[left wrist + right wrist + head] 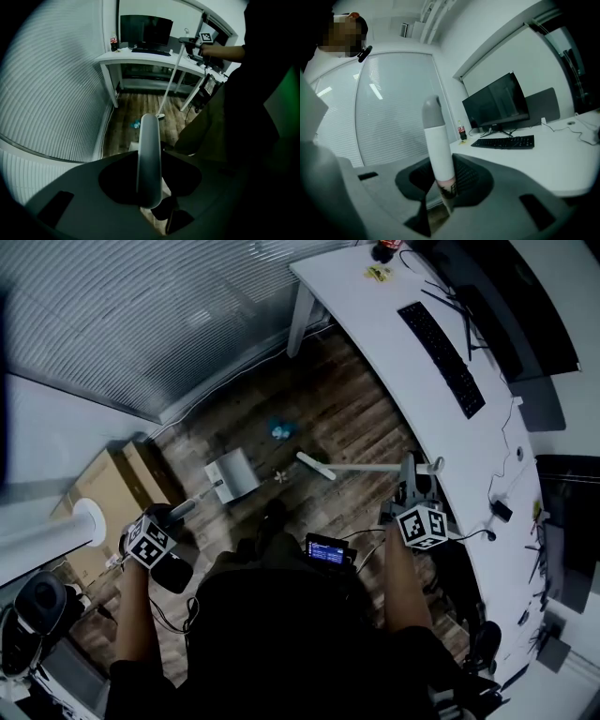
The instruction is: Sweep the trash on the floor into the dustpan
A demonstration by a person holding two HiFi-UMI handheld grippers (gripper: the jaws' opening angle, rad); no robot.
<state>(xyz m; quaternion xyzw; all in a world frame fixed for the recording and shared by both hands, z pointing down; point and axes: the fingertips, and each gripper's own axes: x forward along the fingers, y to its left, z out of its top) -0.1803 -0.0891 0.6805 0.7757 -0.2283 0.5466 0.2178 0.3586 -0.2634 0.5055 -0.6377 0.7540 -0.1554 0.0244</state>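
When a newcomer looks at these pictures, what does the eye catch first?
First, the long white broom clamped in the right gripper, its head on the wooden floor beside the white desk. Then the grey dustpan, held by its handle in the left gripper, and blue trash lying just beyond it.

Dim wood floor (356,418), white desk (375,334)

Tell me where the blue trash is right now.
In the head view the blue trash lies on the wood floor just beyond the dustpan and the broom head, toward the desk leg.
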